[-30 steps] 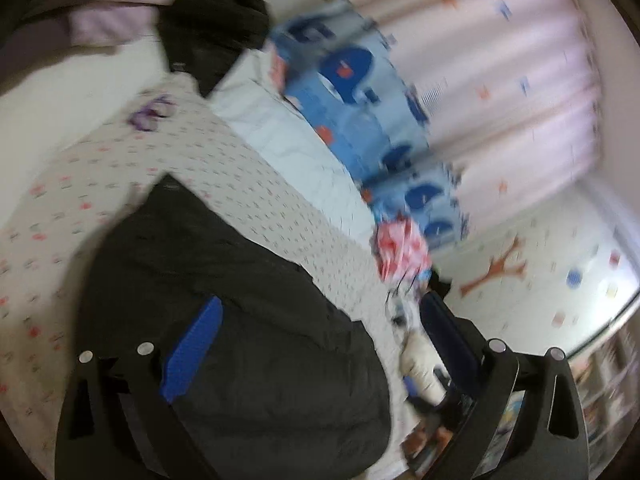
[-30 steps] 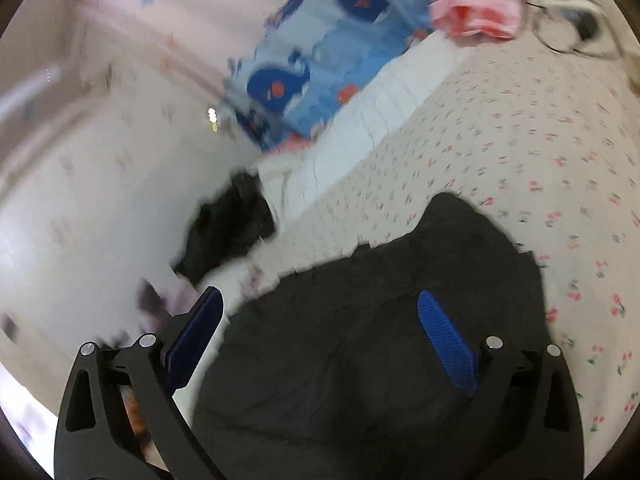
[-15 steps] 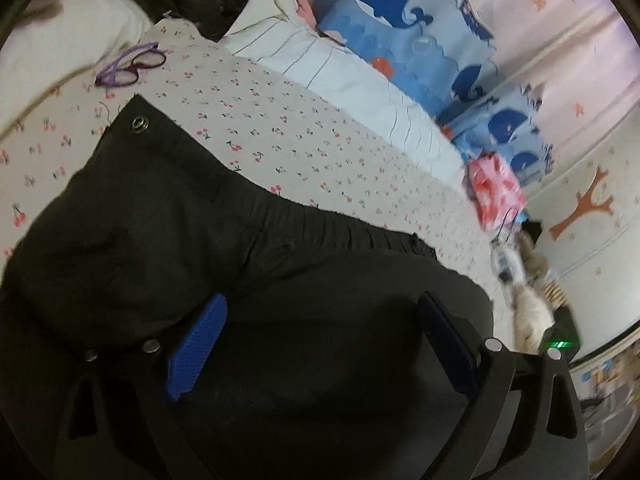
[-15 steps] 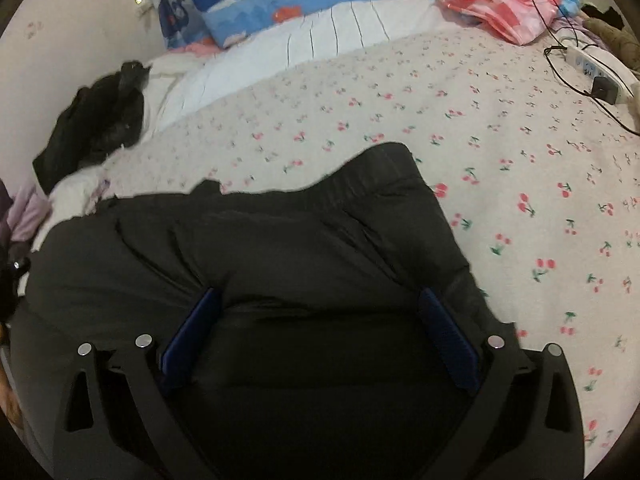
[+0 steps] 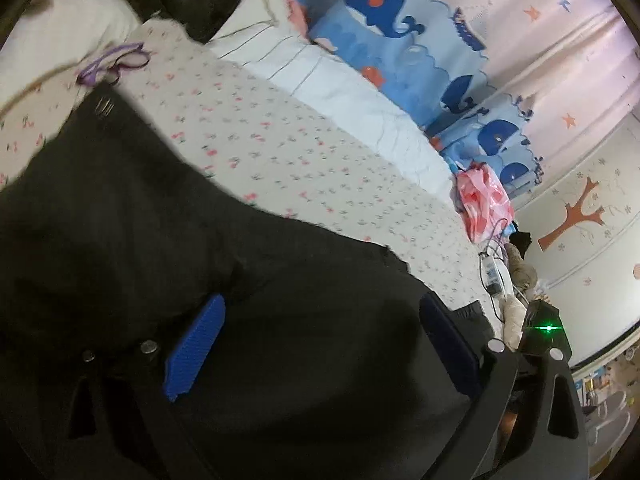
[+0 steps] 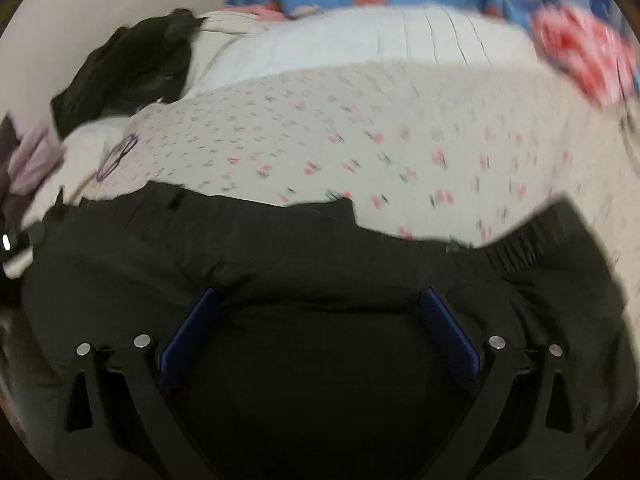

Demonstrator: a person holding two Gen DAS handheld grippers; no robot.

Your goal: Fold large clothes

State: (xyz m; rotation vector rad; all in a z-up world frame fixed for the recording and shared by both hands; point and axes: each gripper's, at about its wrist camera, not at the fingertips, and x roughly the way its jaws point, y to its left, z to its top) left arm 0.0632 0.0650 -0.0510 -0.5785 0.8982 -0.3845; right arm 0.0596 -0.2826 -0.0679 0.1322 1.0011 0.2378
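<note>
- The black garment [image 5: 132,240] lies spread across the near part of the bed, on the cherry-print sheet [image 5: 280,148]; it fills the lower half of both wrist views, and a ribbed, elasticated band [image 6: 520,248] shows along its far edge on the right.
- A metal snap [image 5: 103,109] glints at the garment's far corner in the left view — blurred, so nothing finer can be read there.
- Left gripper [image 5: 320,340] hangs low over the dark cloth, its blue pads [image 5: 196,344] spread wide; nothing is pinched between them.
- Right gripper [image 6: 320,328] is the same story — pads [image 6: 188,332] set wide apart over the fabric, with a fold of cloth bunched just ahead of the tips. Whether the tips touch the cloth cannot be told.
- Purple-framed glasses [image 5: 116,62] lie on the sheet just past the garment's far corner.
- Beyond the sheet, a white striped quilt [image 5: 340,92] runs along the bed, with whale-print bedding [image 5: 384,20] behind it.
- Another heap of black clothing [image 6: 128,68] sits at the head of the bed, against the white quilt.
- A pink-and-red plastic bag [image 5: 484,200] rests at the far end of the bed, with a charger and cable [image 5: 494,276] just beside it.
- A pink curtain [image 5: 560,40] with small stars hangs behind; a tree decal [image 5: 576,216] marks the wall.
</note>
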